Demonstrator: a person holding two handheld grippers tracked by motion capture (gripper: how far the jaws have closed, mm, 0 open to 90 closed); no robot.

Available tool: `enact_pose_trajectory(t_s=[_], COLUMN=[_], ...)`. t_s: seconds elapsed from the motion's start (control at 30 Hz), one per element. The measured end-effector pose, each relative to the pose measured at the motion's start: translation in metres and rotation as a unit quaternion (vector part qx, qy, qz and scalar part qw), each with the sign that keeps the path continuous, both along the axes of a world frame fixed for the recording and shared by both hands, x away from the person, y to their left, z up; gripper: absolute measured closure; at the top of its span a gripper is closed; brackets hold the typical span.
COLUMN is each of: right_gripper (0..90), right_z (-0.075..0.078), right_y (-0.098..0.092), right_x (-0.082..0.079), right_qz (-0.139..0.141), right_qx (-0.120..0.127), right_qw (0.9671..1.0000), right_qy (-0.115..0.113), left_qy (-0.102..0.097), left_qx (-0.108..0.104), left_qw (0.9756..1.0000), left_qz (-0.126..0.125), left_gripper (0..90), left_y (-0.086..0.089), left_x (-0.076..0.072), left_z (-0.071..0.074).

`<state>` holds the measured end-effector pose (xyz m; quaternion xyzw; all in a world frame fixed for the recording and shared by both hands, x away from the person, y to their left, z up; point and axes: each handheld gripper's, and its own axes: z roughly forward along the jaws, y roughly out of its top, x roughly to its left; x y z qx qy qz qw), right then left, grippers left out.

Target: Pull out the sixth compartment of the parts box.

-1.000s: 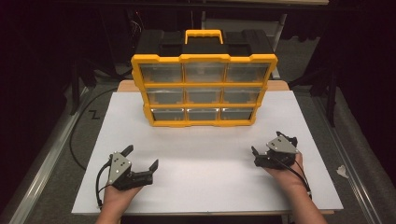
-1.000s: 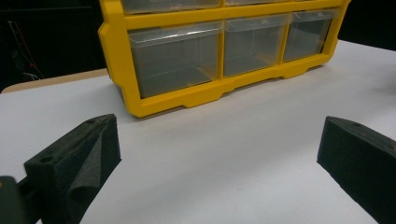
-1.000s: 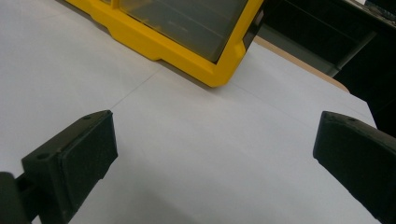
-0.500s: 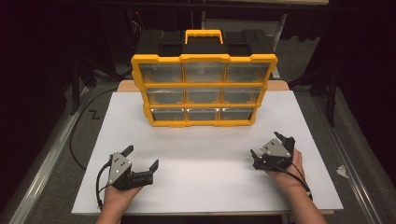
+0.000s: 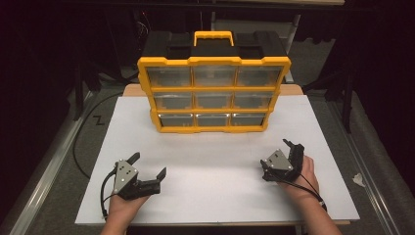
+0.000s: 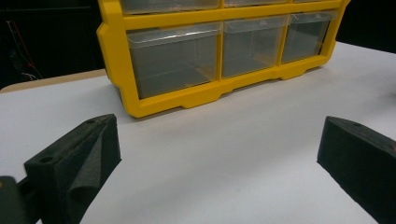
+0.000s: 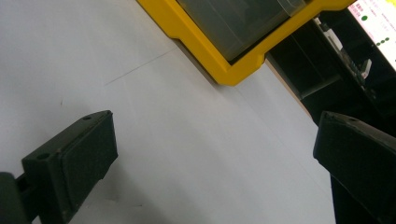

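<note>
My left gripper [image 5: 148, 165] rested low on the white table [image 5: 210, 166], jaws spread wide, nothing between them. My right gripper [image 5: 278, 155] sat level with it, well apart. The yellow drawer cabinet [image 5: 214, 93] stood ahead, between them.

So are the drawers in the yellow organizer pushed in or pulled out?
Pushed in: all nine clear drawers sit flush with the yellow organizer frame, none sticking out toward the tongs.
</note>
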<state>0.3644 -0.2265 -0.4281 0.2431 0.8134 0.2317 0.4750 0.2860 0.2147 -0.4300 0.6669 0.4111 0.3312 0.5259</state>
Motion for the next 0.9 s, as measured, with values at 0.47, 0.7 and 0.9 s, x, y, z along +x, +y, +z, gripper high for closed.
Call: enact_pose_trajectory(t_s=[0.47, 0.7, 0.9], right_gripper=[1.0, 1.1, 1.1], right_z=[-0.003, -0.004, -0.003], right_y=[0.010, 0.015, 0.020], right_x=[-0.005, -0.008, -0.011], right_qz=[0.014, 0.026, 0.039], right_qx=[-0.081, -0.133, -0.176], right_qw=[0.9962, 0.9899, 0.9819], right_qy=[-0.028, -0.042, -0.057], left_qy=[0.000, 0.001, 0.000], left_qx=[-0.002, 0.000, 0.000], left_qw=[1.0000, 1.0000, 1.0000], left_qz=[0.001, 0.000, -0.001], left_gripper=[0.2, 0.2, 0.2], left_y=[0.001, 0.001, 0.000], left_x=[0.000, 0.001, 0.000], left_z=[0.000, -0.001, 0.000])
